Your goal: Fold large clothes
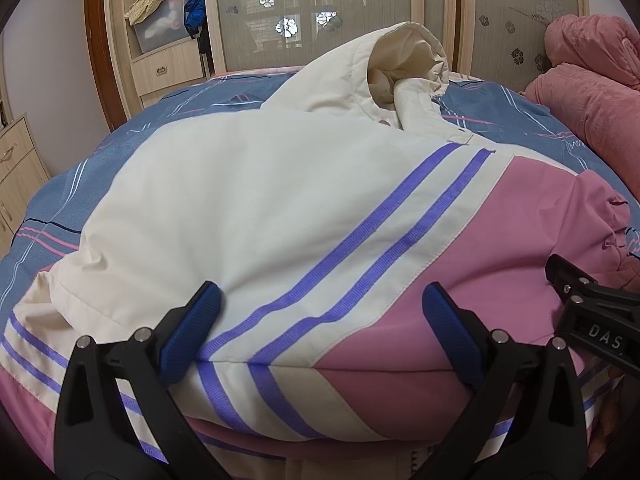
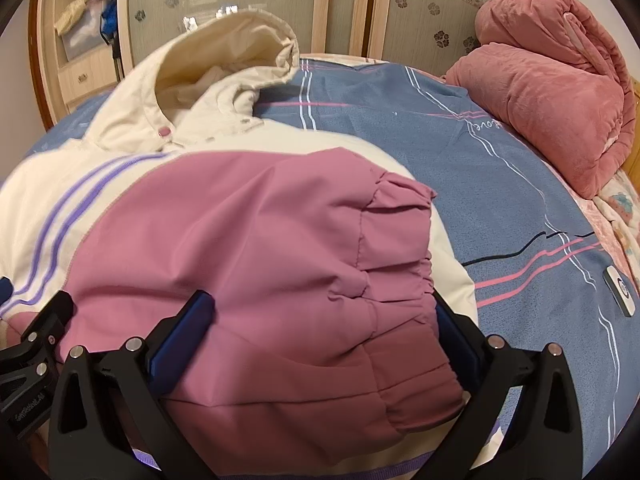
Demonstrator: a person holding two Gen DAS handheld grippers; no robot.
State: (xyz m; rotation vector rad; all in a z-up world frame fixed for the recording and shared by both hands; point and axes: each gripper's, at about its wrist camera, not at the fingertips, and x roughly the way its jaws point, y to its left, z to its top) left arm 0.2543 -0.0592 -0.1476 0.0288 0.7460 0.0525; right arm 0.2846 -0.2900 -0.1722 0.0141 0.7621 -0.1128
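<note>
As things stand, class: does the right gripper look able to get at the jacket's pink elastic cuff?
Probably yes. The right gripper is open, its fingers either side of the pink sleeve, and the gathered cuff lies uncovered just ahead, on top of the jacket. Nothing lies across it.

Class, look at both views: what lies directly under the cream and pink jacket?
The jacket rests on a blue striped bedsheet, which shows around it. Whatever lies beneath its folded layers is covered.

Bare bedsheet (image 2: 400,148) between jacket (image 2: 240,240) and quilt (image 2: 552,92)
</note>
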